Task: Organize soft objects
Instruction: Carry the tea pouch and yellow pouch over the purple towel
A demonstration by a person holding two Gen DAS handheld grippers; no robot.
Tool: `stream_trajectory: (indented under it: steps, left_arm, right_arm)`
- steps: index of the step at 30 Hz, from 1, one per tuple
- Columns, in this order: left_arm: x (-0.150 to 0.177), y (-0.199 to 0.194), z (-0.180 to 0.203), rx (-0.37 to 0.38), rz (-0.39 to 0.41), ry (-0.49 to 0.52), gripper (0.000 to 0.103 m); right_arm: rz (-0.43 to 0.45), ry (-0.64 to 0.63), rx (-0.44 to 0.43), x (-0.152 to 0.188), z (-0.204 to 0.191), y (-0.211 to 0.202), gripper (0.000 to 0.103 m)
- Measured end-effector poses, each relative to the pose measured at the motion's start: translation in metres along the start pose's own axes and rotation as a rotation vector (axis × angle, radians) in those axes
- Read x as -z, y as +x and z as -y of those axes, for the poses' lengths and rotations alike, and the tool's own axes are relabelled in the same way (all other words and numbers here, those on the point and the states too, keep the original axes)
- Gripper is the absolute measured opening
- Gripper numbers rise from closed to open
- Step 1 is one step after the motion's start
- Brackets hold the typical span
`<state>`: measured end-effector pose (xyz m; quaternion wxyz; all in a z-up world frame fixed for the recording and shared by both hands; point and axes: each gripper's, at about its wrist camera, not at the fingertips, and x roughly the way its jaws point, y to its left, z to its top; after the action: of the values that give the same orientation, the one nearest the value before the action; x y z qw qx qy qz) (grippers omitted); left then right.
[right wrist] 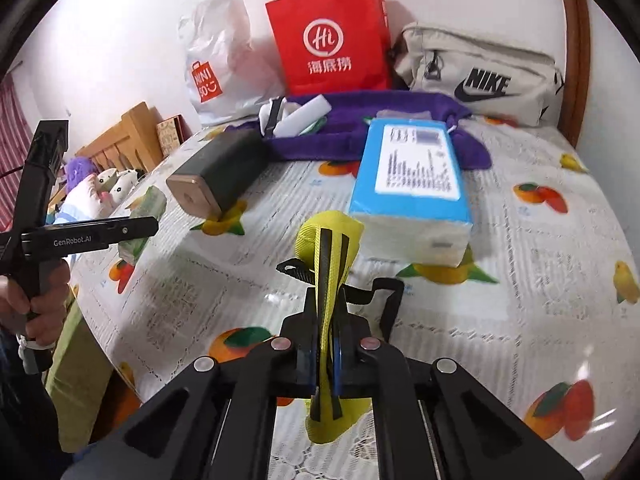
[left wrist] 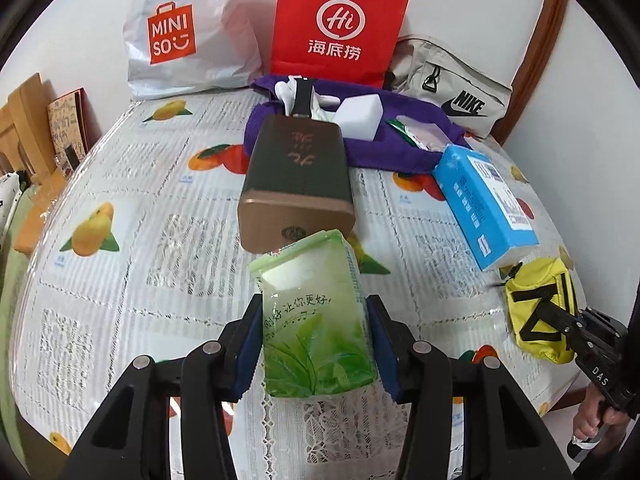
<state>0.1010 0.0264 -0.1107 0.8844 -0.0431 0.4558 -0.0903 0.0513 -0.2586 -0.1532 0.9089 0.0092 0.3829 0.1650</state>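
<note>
The left gripper (left wrist: 316, 344) is pinching a soft green tissue pack printed with tea leaves (left wrist: 316, 320), its blue-padded jaws pressing the glossy film on both sides and holding it upright above the table's near edge. The right gripper (right wrist: 326, 356) is squeezing a small yellow fabric pouch with black straps (right wrist: 328, 248), jaws pressed almost together so the cloth is folding into a thin ridge; a black strap (right wrist: 376, 292) is trailing onto the tablecloth. In the left wrist view that pouch (left wrist: 540, 312) is sitting by the table's right edge, and a hand (left wrist: 592, 424) is gripping the tool's handle.

Beyond the fingers, a dark rectangular box with bronze ends (left wrist: 296, 184) is lying near the table's middle, and a blue plastic-wrapped block of white tissues (left wrist: 484, 204) is resting to its right. Behind them a rumpled purple towel (left wrist: 400, 144) is carrying a white foam block (left wrist: 360, 116) and small packets.

The table itself is wearing a white lace-patterned cloth printed with oranges, under shiny clear plastic (left wrist: 132, 272). Along its far edge, against a white wall, are leaning a crinkled white plastic Miniso bag (left wrist: 180, 32), a stiff red paper bag (left wrist: 340, 24) and a beige canvas Nike bag (left wrist: 452, 88). A wooden chair (left wrist: 24, 128) is standing past the left edge.
</note>
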Motion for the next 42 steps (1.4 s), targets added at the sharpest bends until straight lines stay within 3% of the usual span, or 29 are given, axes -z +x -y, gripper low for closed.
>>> stream_trajectory:
  steps: [7, 20, 42]
  left_arm:
    - [-0.014, -0.010, 0.000, -0.003, 0.021, -0.011, 0.047]
    - [-0.042, -0.016, 0.004, -0.005, 0.054, -0.004, 0.047]
    - [-0.102, 0.005, -0.001, -0.014, 0.072, -0.012, 0.047]
  right_arm:
    - [0.031, 0.031, -0.035, -0.016, 0.008, -0.015, 0.005]
    - [0.086, 0.022, -0.015, -0.055, 0.020, -0.029, 0.005]
    - [0.114, 0.028, -0.034, -0.144, 0.037, 0.013, 0.005]
